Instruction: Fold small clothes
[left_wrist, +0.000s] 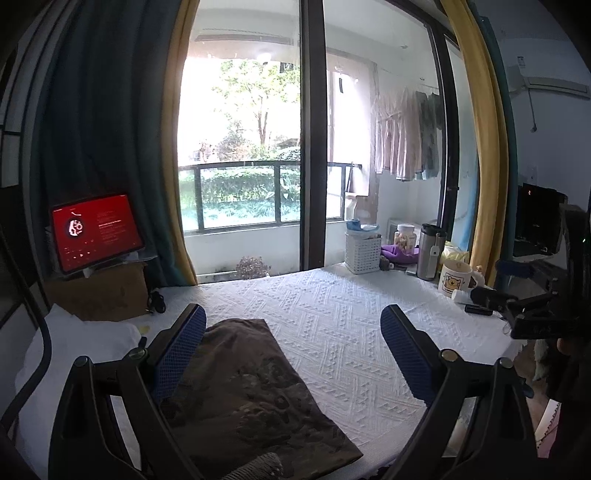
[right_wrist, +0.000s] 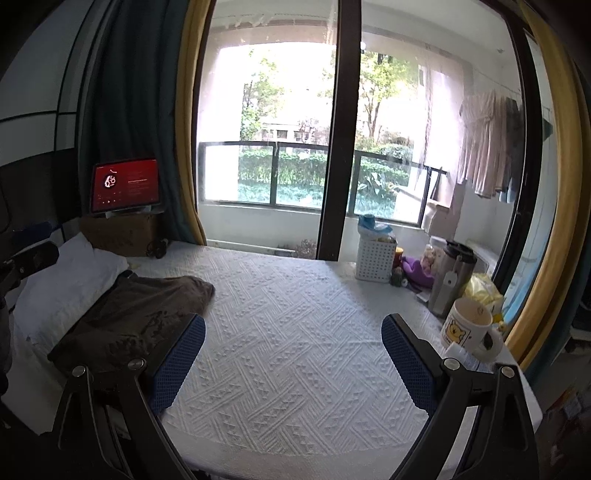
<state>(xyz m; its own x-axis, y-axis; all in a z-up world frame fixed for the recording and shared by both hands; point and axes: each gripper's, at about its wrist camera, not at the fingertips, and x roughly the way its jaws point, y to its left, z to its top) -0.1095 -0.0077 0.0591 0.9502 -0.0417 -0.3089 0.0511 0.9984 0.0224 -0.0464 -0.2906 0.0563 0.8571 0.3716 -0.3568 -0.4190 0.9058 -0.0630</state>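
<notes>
White bedspread (right_wrist: 295, 332), brown garment (left_wrist: 251, 391) under left tongs (left_wrist: 293, 347)

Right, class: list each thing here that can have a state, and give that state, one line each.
left claw: open, empty
right claw: open, empty
brown garment: folded, flat on the white cloth
tablet: switched on, propped up
steel flask: lid on, upright
mug: upright

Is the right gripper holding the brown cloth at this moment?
No: the right gripper is open over the bare white bedcover, while the brown cloth lies apart, to its left.
</notes>
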